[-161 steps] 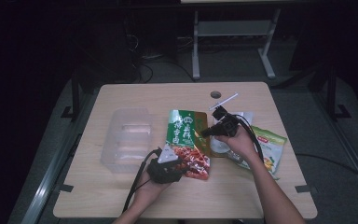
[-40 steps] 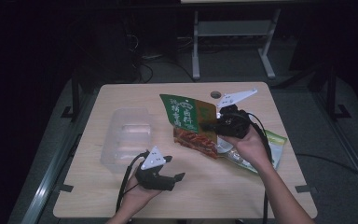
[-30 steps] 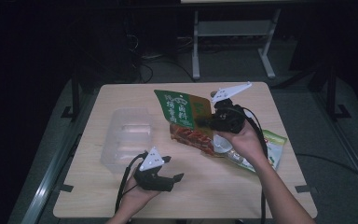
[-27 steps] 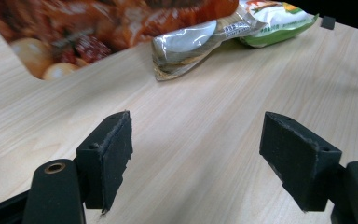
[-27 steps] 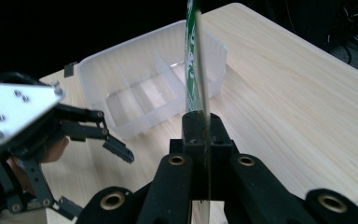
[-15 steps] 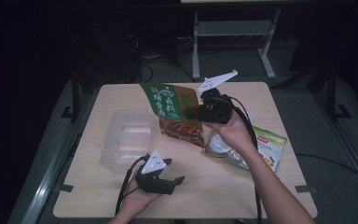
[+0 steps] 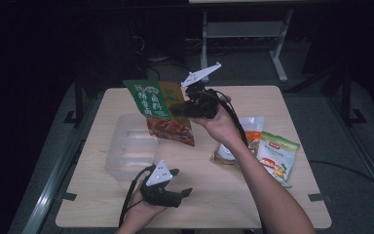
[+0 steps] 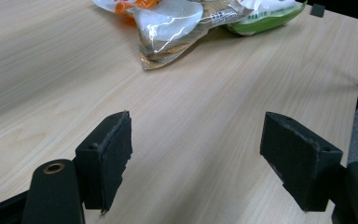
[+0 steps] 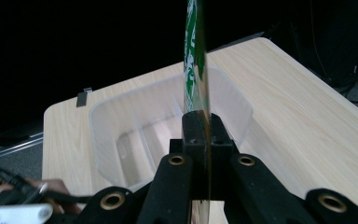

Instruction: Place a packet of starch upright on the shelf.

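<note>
The right tongs (image 7: 175, 108) are gripping the snack bag (image 7: 159, 111) edge-on, the hand raised, holding it above the plastic bin (image 7: 126, 151) at ten o'clock, farther left than before. The left tongs (image 7: 181, 194) are resting wide open on the tabletop (image 7: 272, 204) at six o'clock.

Green-and-red snack packet (image 7: 159, 109) hangs upright above the clear plastic container (image 7: 129, 153).

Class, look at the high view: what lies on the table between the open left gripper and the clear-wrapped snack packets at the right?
Nothing: between the left gripper and the snack packets there is bare table, clearest in the left gripper view.
</note>
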Demonstrator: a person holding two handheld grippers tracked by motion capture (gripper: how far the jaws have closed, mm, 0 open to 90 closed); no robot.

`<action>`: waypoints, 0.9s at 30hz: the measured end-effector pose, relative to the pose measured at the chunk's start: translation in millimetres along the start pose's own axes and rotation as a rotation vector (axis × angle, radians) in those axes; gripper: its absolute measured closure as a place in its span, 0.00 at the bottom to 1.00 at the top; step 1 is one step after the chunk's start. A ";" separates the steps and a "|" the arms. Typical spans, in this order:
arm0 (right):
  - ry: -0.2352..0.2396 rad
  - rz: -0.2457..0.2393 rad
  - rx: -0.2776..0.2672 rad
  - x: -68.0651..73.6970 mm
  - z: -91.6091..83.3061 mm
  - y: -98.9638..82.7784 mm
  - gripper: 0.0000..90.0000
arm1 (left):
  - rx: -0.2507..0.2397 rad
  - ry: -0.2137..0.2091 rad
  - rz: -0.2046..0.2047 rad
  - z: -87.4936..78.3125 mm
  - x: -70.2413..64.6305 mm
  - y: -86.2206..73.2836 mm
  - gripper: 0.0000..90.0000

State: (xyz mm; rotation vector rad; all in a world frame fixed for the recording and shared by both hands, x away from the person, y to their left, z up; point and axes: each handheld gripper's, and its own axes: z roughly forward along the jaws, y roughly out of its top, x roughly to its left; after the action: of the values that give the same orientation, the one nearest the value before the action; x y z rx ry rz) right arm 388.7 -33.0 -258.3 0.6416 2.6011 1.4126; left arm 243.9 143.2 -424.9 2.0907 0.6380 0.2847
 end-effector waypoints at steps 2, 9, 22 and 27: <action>0.003 -0.006 -0.001 -0.4 2.6 2.1 1.00 | 0.002 0.000 0.000 -0.5 0.1 -0.4 0.27; 0.020 -0.018 -0.005 -0.8 25.3 12.6 1.00 | 0.007 -0.006 -0.017 -3.7 1.6 -5.8 0.27; 0.021 -0.023 -0.011 -7.3 62.1 35.3 1.00 | -0.003 -0.018 0.001 -1.0 1.0 -5.0 0.27; 0.011 -0.024 -0.019 -13.1 78.8 42.5 1.00 | -0.003 -0.028 0.007 -0.4 0.9 -5.6 0.27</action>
State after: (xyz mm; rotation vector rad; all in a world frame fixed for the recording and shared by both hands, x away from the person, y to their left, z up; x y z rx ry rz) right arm 436.8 42.8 -268.7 0.6000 2.5916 1.4365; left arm 242.7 146.6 -429.4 2.0911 0.6128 0.2595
